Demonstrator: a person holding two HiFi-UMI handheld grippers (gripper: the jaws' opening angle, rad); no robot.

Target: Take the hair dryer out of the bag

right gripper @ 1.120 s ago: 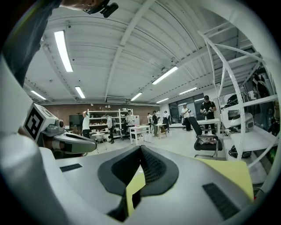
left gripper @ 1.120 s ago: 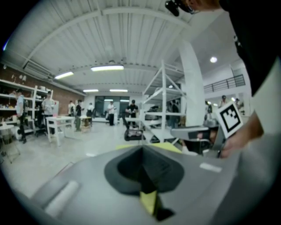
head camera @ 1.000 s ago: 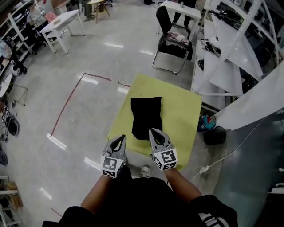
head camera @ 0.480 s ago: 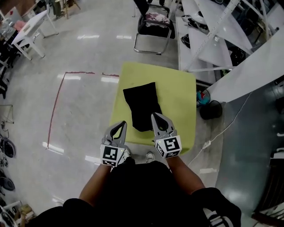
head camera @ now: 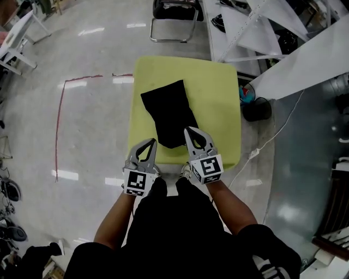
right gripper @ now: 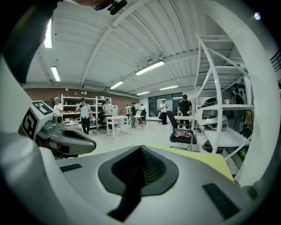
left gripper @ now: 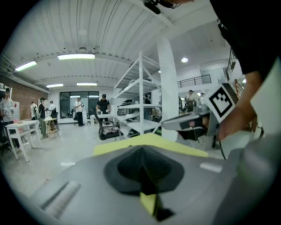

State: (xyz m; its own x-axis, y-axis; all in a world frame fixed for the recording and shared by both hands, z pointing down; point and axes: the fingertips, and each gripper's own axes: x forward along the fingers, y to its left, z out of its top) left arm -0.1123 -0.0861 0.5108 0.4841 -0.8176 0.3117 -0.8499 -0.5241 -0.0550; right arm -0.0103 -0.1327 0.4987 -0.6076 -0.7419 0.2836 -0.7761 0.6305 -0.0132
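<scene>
A black cloth bag [head camera: 169, 111] lies on a yellow-green table [head camera: 218, 103], its narrow end toward me. The hair dryer is hidden; I cannot see it. My left gripper [head camera: 147, 143] hovers at the table's near edge, left of the bag's near end, jaws shut and empty. My right gripper [head camera: 192, 131] sits just right of the bag's near end, also shut and empty. In the left gripper view the closed jaws [left gripper: 142, 151] point over the table [left gripper: 131, 143], with the right gripper [left gripper: 193, 123] at the right. The right gripper view shows its shut jaws [right gripper: 141, 151] and the left gripper [right gripper: 66, 138].
A black chair [head camera: 173, 11] stands beyond the table. White shelving [head camera: 256, 32] runs along the right, with a dark round object [head camera: 256, 109] and a white cable [head camera: 272, 141] on the floor beside the table. Red tape [head camera: 57, 125] marks the floor at left. People stand far off [right gripper: 83, 114].
The head view has tilted down and closer, so the table and bag sit more centred. Both grippers have lowered toward the table's near edge, staying shut.
</scene>
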